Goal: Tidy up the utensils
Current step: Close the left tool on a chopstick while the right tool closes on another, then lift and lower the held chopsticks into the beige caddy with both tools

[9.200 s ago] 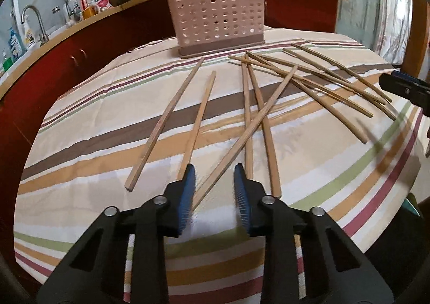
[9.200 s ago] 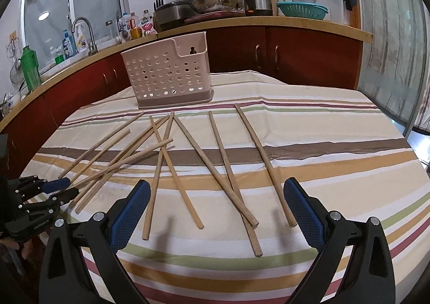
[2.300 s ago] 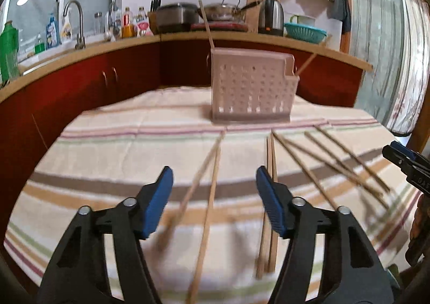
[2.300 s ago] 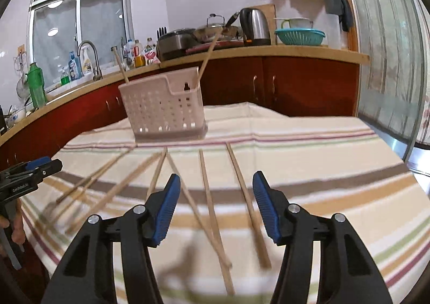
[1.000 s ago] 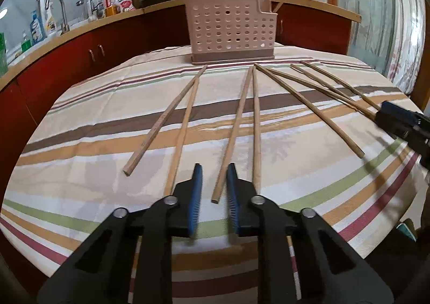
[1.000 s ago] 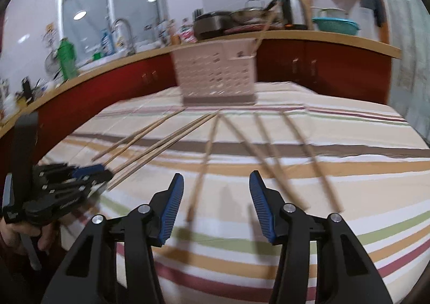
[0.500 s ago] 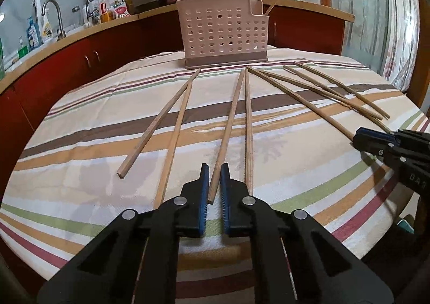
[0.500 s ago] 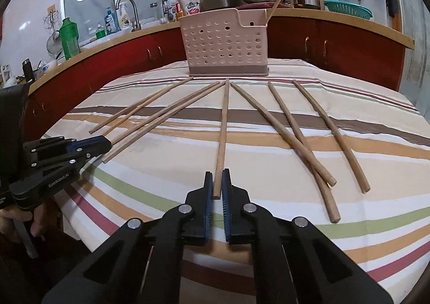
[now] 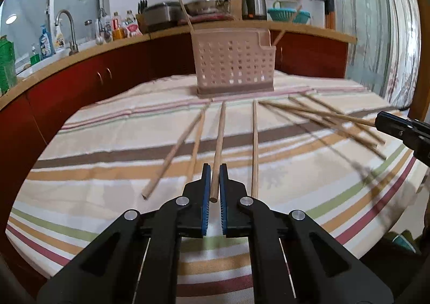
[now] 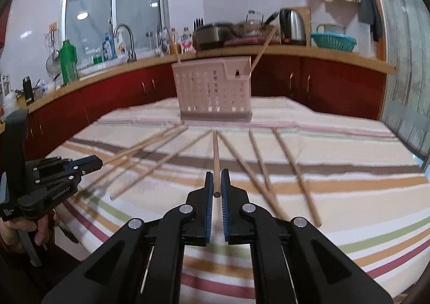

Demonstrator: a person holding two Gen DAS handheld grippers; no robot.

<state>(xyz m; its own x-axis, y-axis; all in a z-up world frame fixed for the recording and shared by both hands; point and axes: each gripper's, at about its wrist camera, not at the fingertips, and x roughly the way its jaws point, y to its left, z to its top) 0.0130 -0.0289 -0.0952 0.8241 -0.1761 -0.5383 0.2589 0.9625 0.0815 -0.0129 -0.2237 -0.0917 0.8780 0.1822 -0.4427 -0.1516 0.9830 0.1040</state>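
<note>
With two chopsticks already standing in the pink caddy (image 9: 233, 67), I've got my left gripper (image 9: 214, 183) and right gripper (image 10: 217, 185) each clamped on one chopstick's near end, while about eight more lie before the caddy.

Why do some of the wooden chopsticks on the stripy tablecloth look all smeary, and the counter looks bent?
Left wrist view: the loose wooden chopsticks at right are motion-smeared, while the held wooden chopstick stays sharp. Right wrist view: the chopsticks at left smear too. Both views: the fisheye lens bends the wooden counter edge and darkens the corners.
</note>
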